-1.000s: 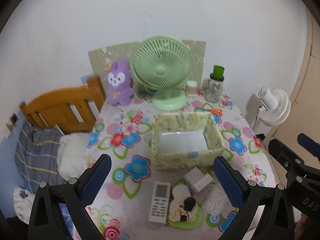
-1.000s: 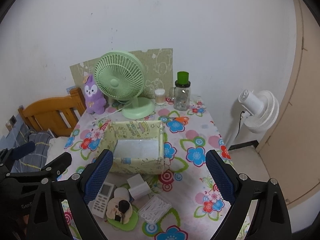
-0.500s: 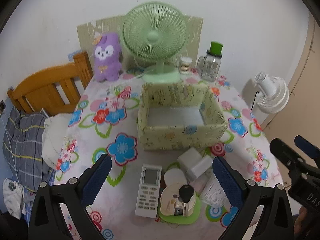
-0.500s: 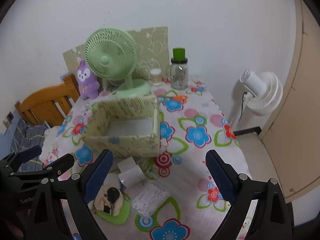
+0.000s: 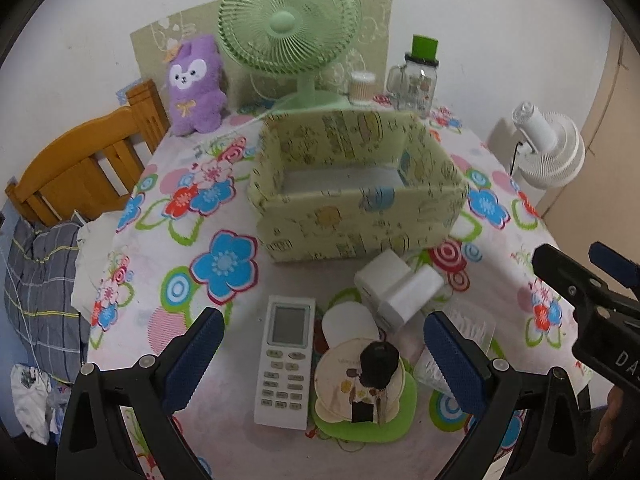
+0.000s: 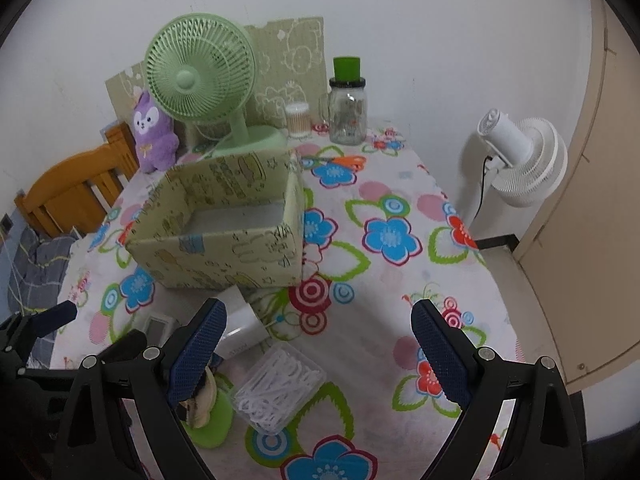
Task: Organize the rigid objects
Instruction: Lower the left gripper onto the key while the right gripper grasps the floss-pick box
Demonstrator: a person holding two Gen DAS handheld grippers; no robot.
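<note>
- One white remote (image 5: 287, 360) lies on the flowered tabletop (image 5: 176, 248), leftmost of the loose items, below the left tool (image 5: 318, 358), whose fingers stand wide apart, empty.
- One round tin (image 5: 360, 380) sits on a green mat, just right of the remote.
- Two white blocks (image 5: 400, 292) touch in front of one empty patterned box (image 5: 360, 216).
- One clear case of white picks (image 6: 278, 386) rests farthest right, under the right tool (image 6: 320, 354), also wide and empty.

White wall (image 6: 420, 20), wooden bed frame (image 5: 80, 164), perhaps a beige door (image 6: 592, 220)
</note>
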